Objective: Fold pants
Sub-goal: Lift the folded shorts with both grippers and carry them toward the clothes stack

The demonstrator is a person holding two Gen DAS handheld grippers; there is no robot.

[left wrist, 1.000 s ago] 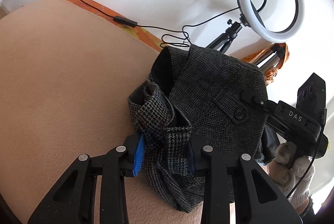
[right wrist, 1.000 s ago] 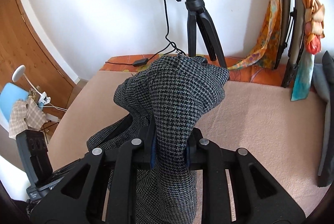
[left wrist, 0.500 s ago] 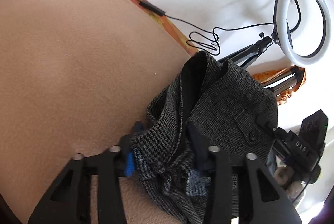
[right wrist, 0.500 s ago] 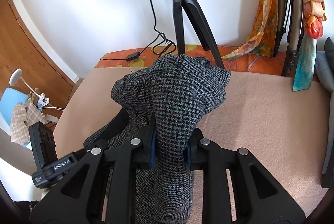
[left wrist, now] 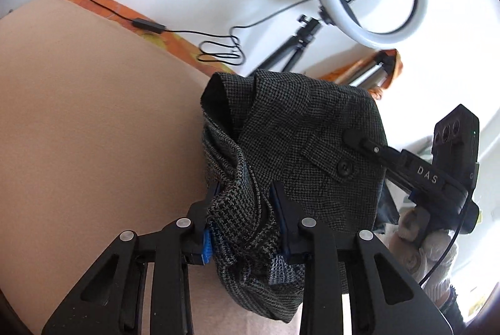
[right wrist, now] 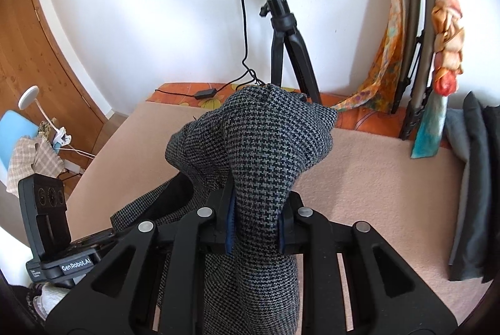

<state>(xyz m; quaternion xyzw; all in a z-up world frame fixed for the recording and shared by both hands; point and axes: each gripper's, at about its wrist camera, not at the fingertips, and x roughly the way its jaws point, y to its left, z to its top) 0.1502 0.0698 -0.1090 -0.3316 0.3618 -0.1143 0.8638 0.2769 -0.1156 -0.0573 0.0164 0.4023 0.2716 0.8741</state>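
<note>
Grey houndstooth pants hang bunched between both grippers above the beige surface. My left gripper is shut on a fold of the pants near the waistband, beside a buttoned back pocket. My right gripper is shut on another thick fold of the pants, which bulges up in front of it. The right gripper also shows in the left wrist view, pinching the far side of the cloth. The left gripper shows at the lower left of the right wrist view.
A ring light on a black tripod stands at the back edge with its cable lying on an orange patterned cloth. Folded dark garments lie at the right. A chair draped with scarves leans at the back right.
Both grippers have lifted the pants and tilted upward, so the ring light and wall fill more of both views. Both grips on the cloth are unchanged.
</note>
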